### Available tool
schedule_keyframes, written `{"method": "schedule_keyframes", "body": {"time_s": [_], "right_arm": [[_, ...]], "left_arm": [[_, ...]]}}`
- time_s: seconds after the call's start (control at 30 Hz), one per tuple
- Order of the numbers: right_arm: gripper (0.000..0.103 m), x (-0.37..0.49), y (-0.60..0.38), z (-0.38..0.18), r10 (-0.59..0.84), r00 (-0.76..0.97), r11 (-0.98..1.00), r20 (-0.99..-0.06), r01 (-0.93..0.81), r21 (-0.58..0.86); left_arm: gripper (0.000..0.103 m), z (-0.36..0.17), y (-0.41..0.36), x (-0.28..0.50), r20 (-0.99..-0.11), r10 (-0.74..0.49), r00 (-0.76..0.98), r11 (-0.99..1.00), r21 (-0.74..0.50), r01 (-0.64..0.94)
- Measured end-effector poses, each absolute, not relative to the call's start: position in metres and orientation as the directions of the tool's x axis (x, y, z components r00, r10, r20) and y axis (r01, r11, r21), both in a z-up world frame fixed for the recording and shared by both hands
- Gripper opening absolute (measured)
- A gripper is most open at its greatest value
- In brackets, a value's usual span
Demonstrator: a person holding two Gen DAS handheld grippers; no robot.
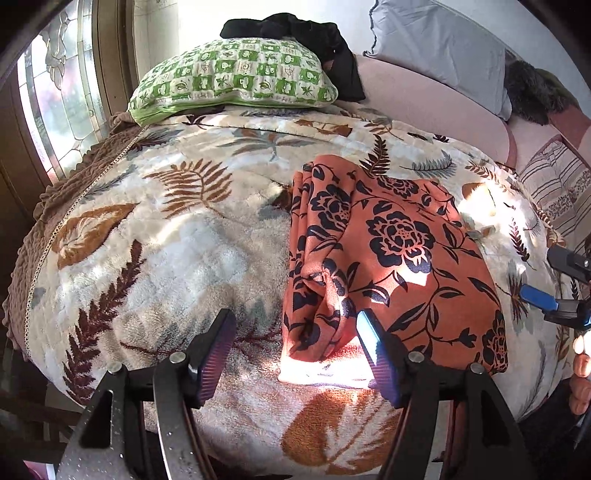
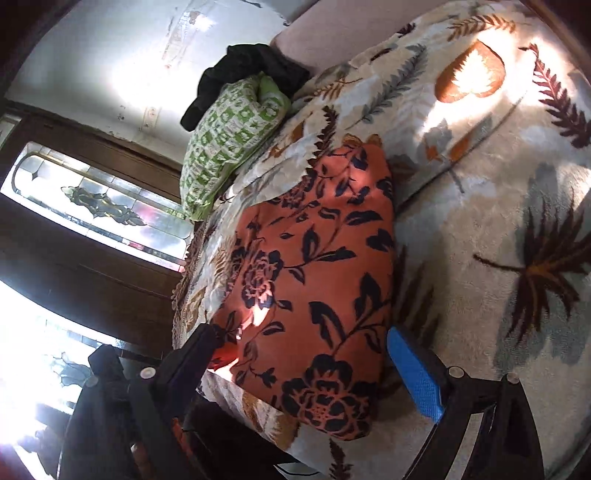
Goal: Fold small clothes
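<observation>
An orange garment (image 1: 391, 258) with a dark floral print lies folded on the leaf-patterned blanket (image 1: 166, 236). My left gripper (image 1: 295, 354) is open, its fingers straddling the garment's near left corner just above the blanket. The right gripper (image 1: 554, 284) shows at the right edge of the left wrist view, beside the garment. In the right wrist view the garment (image 2: 317, 280) lies between the open fingers of my right gripper (image 2: 314, 365), which holds nothing.
A green checked pillow (image 1: 236, 77) with a black cloth (image 1: 295, 33) on top lies at the far end. A grey pillow (image 1: 439, 40) and pink sofa back (image 1: 424, 96) are at the right. A window (image 1: 55, 92) is left of the bed's brown edge.
</observation>
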State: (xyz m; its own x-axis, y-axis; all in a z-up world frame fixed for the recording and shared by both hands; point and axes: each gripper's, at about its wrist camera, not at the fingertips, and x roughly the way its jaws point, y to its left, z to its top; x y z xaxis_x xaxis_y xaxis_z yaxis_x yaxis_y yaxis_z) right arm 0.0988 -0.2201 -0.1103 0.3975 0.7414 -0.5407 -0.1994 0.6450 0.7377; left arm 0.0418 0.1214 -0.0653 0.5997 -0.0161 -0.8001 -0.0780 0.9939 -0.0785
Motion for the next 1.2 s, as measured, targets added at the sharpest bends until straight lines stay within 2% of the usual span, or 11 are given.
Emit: {"method": "schedule_keyframes", "body": {"time_s": [0.1, 0.17, 0.27, 0.5, 0.63, 0.77, 0.8, 0.87, 0.97, 1.03, 1.2], "right_arm": [[0.096, 0.102, -0.196, -0.095, 0.780, 0.375, 0.609, -0.501, -0.270, 0.746], [0.097, 0.108, -0.181, -0.109, 0.808, 0.327, 0.571, -0.490, -0.233, 0.787], [0.097, 0.113, -0.166, -0.149, 0.798, 0.256, 0.591, -0.545, -0.159, 0.791], [0.097, 0.102, -0.157, -0.115, 0.807, 0.268, 0.586, -0.527, -0.251, 0.770], [0.098, 0.107, -0.146, -0.147, 0.787, 0.223, 0.615, -0.575, -0.212, 0.759], [0.098, 0.102, -0.147, -0.133, 0.787, 0.249, 0.613, -0.564, -0.222, 0.758], [0.098, 0.101, -0.147, -0.129, 0.794, 0.250, 0.605, -0.554, -0.234, 0.761], [0.098, 0.101, -0.144, -0.126, 0.806, 0.250, 0.591, -0.537, -0.267, 0.762], [0.098, 0.104, -0.147, -0.148, 0.802, 0.227, 0.595, -0.552, -0.224, 0.772], [0.098, 0.101, -0.153, -0.141, 0.815, 0.239, 0.576, -0.528, -0.237, 0.782], [0.098, 0.106, -0.197, -0.121, 0.786, 0.361, 0.597, -0.502, -0.229, 0.769]], "left_arm": [[0.069, -0.062, 0.126, 0.037, -0.796, -0.005, 0.606, 0.992, -0.078, -0.095], [0.070, -0.063, 0.130, 0.036, -0.800, 0.007, 0.600, 0.991, -0.075, -0.112], [0.070, -0.069, 0.137, 0.038, -0.806, 0.030, 0.591, 0.988, -0.065, -0.140], [0.070, -0.099, 0.150, 0.049, -0.854, 0.127, 0.505, 0.980, 0.029, -0.196], [0.070, -0.092, 0.157, 0.043, -0.846, 0.104, 0.523, 0.977, -0.012, -0.214], [0.071, -0.063, 0.153, 0.042, -0.799, 0.059, 0.598, 0.981, -0.065, -0.184], [0.073, -0.057, 0.150, 0.044, -0.787, 0.038, 0.615, 0.982, -0.084, -0.168], [0.084, -0.056, 0.142, 0.052, -0.774, 0.019, 0.633, 0.985, -0.093, -0.143], [0.084, -0.093, 0.128, 0.075, -0.847, 0.063, 0.528, 0.994, 0.009, -0.105], [0.085, -0.117, 0.135, 0.081, -0.883, 0.023, 0.469, 0.992, -0.039, -0.121], [0.085, -0.077, 0.140, 0.077, -0.803, -0.040, 0.594, 0.987, -0.125, -0.102]]}}
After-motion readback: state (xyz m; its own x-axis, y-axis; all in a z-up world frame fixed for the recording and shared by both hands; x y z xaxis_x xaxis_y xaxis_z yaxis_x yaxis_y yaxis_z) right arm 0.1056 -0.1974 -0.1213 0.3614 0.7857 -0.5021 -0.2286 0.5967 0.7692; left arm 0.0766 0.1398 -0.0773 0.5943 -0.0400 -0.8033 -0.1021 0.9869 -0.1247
